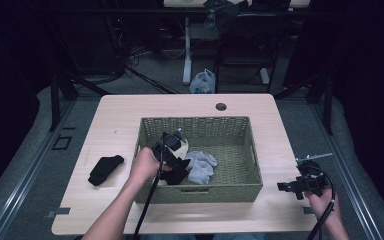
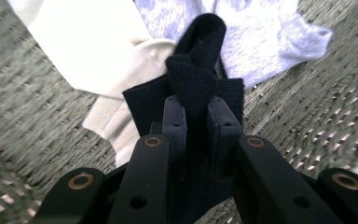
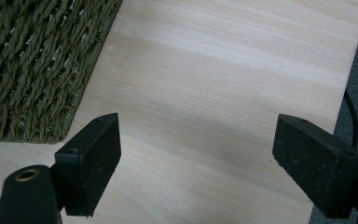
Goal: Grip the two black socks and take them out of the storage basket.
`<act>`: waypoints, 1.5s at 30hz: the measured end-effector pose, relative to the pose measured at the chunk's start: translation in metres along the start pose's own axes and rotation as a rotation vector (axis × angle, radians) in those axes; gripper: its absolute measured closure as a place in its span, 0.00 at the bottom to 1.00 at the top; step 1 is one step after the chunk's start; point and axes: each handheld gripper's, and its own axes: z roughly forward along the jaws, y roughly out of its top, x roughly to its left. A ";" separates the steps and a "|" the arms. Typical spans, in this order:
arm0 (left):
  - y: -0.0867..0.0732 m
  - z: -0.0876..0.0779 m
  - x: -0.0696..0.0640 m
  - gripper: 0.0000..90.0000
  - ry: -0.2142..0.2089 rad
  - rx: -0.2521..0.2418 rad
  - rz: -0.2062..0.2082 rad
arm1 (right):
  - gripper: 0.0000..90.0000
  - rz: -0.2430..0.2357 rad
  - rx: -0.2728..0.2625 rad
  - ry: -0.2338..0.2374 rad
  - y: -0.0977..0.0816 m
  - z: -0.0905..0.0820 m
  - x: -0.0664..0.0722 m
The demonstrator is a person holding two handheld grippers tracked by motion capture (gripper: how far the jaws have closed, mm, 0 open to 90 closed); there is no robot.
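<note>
Inside basket (image 1: 252, 165), left tool (image 2: 196, 114) clamped on dark sock (image 2: 193, 84) — right tool (image 3: 196, 158) wide open, empty.

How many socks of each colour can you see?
Black socks: 2, one lying on the table, one pinched in the left gripper inside the basket
Cream socks: 1
Light grey socks: 1
Total: 4
</note>
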 end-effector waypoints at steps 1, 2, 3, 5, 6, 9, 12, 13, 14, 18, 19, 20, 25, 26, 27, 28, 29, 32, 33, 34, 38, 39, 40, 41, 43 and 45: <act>0.000 0.000 0.000 0.89 0.000 0.000 0.000 | 0.16 0.000 0.000 0.000 0.000 0.000 0.000; 0.000 -0.003 0.000 0.89 0.000 -0.001 0.003 | 0.16 0.000 0.000 0.000 0.000 0.000 0.000; 0.001 -0.006 0.000 0.89 0.006 -0.005 0.006 | 0.16 0.000 0.000 0.000 0.000 0.000 0.000; 0.001 -0.012 -0.001 0.89 0.009 -0.009 0.013 | 0.16 0.000 0.000 0.001 0.000 0.000 0.000; 0.002 -0.016 -0.001 0.89 0.013 -0.013 0.016 | 0.16 0.002 -0.001 -0.001 0.000 0.000 0.000; 0.003 -0.024 0.000 0.89 0.022 -0.020 0.020 | 0.16 0.001 0.000 -0.001 0.000 0.001 0.000; 0.004 -0.029 0.001 0.89 0.028 -0.032 0.017 | 0.16 0.002 -0.001 -0.002 0.000 0.001 0.000; 0.004 -0.032 0.002 0.89 0.030 -0.037 0.016 | 0.16 0.001 0.001 -0.001 0.000 0.001 0.000; 0.004 -0.036 0.002 0.89 0.033 -0.042 0.017 | 0.16 0.001 0.001 -0.001 0.000 0.001 0.000; 0.005 -0.048 0.005 0.89 0.040 -0.060 0.016 | 0.16 0.002 -0.001 -0.001 0.000 0.000 0.000; 0.005 -0.054 0.006 0.89 0.046 -0.065 0.016 | 0.16 0.001 0.000 -0.001 0.000 0.001 0.000; 0.005 -0.054 0.006 0.89 0.046 -0.065 0.016 | 0.16 0.001 0.000 -0.001 0.000 0.001 0.000; 0.006 -0.070 0.012 0.89 0.053 -0.095 0.006 | 0.16 -0.003 0.008 0.003 0.000 0.001 0.000; 0.006 -0.070 0.012 0.89 0.053 -0.095 0.006 | 0.16 -0.003 0.008 0.003 0.000 0.001 0.000; 0.006 -0.073 0.013 0.89 0.054 -0.099 0.005 | 0.16 -0.003 0.010 0.003 0.000 0.001 0.000; 0.006 -0.076 0.013 0.89 0.058 -0.101 0.007 | 0.16 -0.004 0.010 0.003 0.000 0.001 0.000; 0.007 -0.083 0.015 0.89 0.064 -0.102 0.009 | 0.16 -0.001 0.008 0.001 0.000 0.001 0.000; 0.007 -0.089 0.016 0.89 0.074 -0.109 0.005 | 0.16 -0.001 0.008 0.001 0.000 0.001 0.000; 0.007 -0.092 0.017 0.89 0.079 -0.114 0.005 | 0.16 -0.001 0.009 0.001 0.000 0.002 0.000; 0.007 -0.096 0.018 0.89 0.082 -0.119 0.003 | 0.16 -0.001 0.009 0.001 0.000 0.002 0.000; 0.006 -0.108 0.023 0.89 0.093 -0.137 -0.007 | 0.16 0.000 0.010 0.003 0.000 0.002 0.000; 0.005 -0.114 0.026 0.89 0.101 -0.145 -0.011 | 0.16 0.001 0.009 0.005 0.000 0.002 0.000; 0.005 -0.117 0.027 0.89 0.105 -0.146 -0.016 | 0.16 0.004 0.009 0.003 0.000 0.002 0.000; 0.005 -0.117 0.027 0.89 0.105 -0.146 -0.016 | 0.16 0.004 0.009 0.003 0.000 0.002 0.000; 0.004 -0.123 0.030 0.89 0.112 -0.155 -0.021 | 0.16 0.003 0.009 0.003 0.000 0.002 0.001; 0.003 -0.132 0.033 0.89 0.121 -0.168 -0.030 | 0.16 0.006 0.008 0.001 0.000 0.003 0.001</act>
